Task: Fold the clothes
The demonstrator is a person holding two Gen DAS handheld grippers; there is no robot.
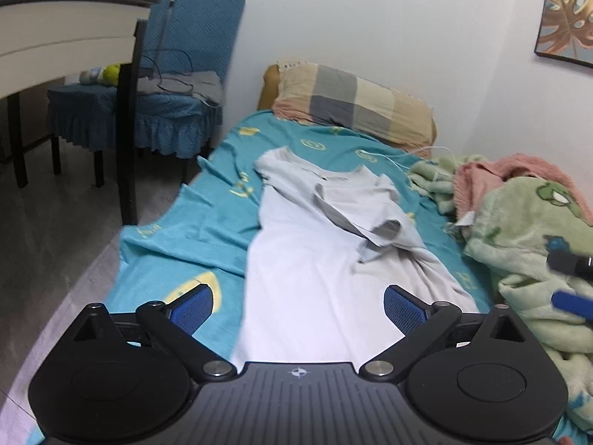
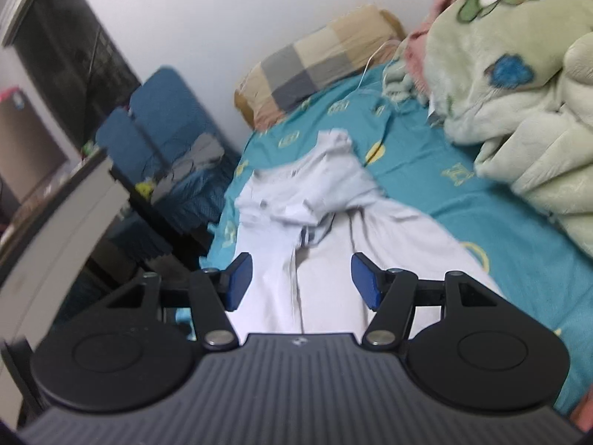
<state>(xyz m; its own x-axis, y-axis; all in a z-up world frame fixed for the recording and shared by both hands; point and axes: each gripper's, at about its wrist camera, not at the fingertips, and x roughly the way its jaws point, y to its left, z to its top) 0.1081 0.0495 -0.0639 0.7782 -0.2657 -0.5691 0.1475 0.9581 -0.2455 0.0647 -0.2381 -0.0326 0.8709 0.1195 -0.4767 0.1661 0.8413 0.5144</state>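
The loose sleeve, flipped over the chest of the white shirt, could drag and bunch if one gripper pulls alone. The shirt lies in the frame centre on the teal sheet, ahead of both grippers. Left gripper and right gripper are spread wide, grasping nothing.

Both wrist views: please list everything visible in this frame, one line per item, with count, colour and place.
T-shirt: one, light grey, spread on the bed, one sleeve folded over.
Bedsheet: one, teal with yellow prints, covering the bed.
Pillow: one, checked beige and grey, at the wall.
Blanket: one, pale green, heaped right of the shirt.
Pink blanket: one, behind the green heap.
Chairs: two, blue covers, left of the bed.
Picture: one, on the wall.
Left gripper: open, above the shirt.
Right gripper: open, above the shirt.
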